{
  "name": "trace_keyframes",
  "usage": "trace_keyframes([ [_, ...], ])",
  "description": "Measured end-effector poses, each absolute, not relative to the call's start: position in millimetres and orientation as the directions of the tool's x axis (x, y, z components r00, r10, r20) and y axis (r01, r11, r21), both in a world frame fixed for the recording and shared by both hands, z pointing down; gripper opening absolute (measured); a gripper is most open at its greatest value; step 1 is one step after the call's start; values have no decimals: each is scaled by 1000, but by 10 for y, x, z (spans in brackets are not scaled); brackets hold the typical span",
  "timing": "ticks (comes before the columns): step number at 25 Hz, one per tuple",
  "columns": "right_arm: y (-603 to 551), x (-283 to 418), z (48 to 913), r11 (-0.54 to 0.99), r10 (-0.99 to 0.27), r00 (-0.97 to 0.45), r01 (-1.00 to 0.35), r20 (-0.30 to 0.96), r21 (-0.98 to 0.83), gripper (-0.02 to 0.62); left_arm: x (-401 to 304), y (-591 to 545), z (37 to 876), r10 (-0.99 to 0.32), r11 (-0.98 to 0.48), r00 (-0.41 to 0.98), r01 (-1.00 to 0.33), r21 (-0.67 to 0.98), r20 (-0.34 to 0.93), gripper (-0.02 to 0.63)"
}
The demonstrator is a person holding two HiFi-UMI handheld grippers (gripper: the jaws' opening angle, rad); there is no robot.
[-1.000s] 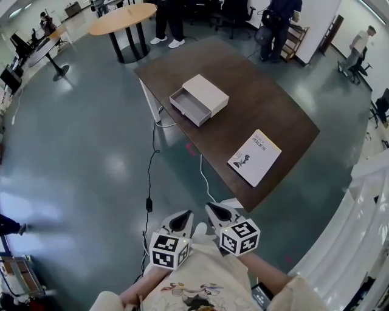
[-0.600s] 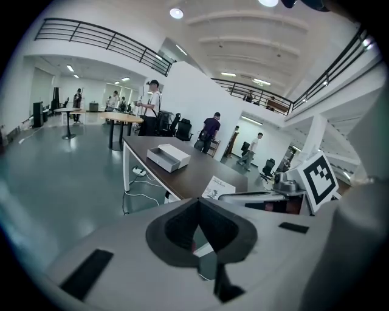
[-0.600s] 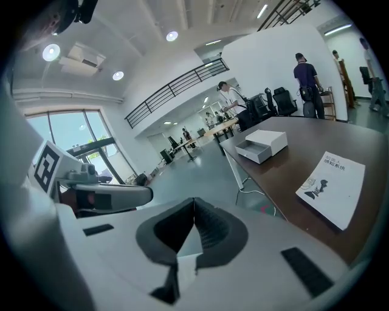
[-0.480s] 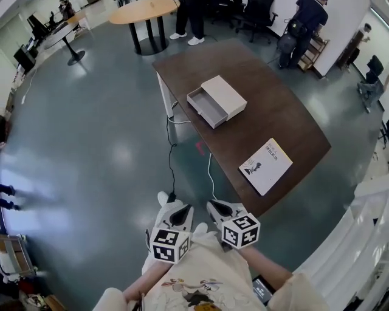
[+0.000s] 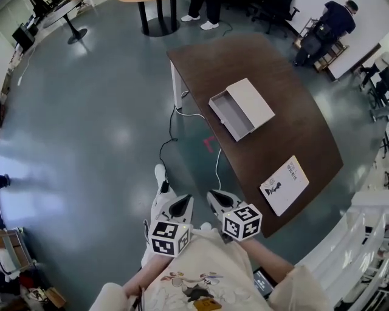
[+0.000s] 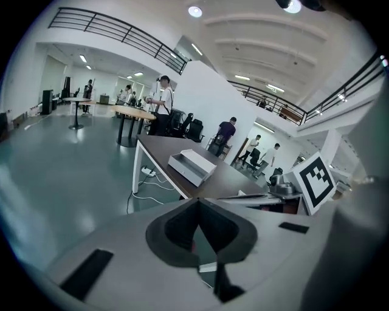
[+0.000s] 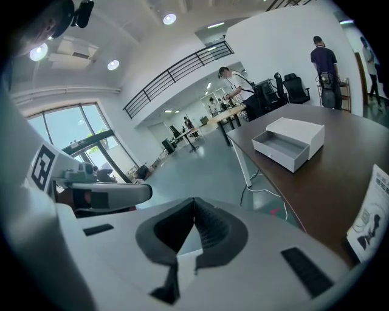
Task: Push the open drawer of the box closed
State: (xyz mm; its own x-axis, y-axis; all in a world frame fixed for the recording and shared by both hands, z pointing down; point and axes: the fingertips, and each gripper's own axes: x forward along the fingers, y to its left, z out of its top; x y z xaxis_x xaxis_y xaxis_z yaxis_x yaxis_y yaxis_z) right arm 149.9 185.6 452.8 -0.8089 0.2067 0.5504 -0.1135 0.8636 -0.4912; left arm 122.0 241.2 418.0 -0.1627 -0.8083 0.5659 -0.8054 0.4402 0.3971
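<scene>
A white box [image 5: 250, 103] lies on the dark brown table [image 5: 285, 130], its grey drawer [image 5: 230, 116] pulled out toward the table's left edge. The same box shows far off in the left gripper view [image 6: 193, 167] and in the right gripper view [image 7: 290, 144]. Both grippers hang close to my body, well short of the table. My left gripper [image 5: 177, 208] is shut with nothing in it, its jaws meeting at the tip [image 6: 196, 201]. My right gripper [image 5: 217, 200] is shut and empty too, jaws together [image 7: 194, 201].
A white booklet [image 5: 284, 184] lies on the table's near end. White cables [image 5: 200, 130] trail on the grey floor beside a table leg. People stand by chairs and a shelf at the back [image 5: 331, 24]. A round table [image 5: 45, 9] stands far left.
The view has swung: table and box have shifted right and nearer in the head view. Both grippers stay shut and in the same place by my body.
</scene>
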Motion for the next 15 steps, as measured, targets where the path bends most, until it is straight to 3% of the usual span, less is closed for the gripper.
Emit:
trace_keyframes([
  [8,1515,-191,4490,832,123,-797,-242,592,-499,6,-597,2106,4152,-800,355,-23,-823,442,599,5],
  [15,1152,-1001,4538,774,-10,-788,-396,615,-494,6,-1478,1743,4164,-796,221,112,-861,458,595,5],
])
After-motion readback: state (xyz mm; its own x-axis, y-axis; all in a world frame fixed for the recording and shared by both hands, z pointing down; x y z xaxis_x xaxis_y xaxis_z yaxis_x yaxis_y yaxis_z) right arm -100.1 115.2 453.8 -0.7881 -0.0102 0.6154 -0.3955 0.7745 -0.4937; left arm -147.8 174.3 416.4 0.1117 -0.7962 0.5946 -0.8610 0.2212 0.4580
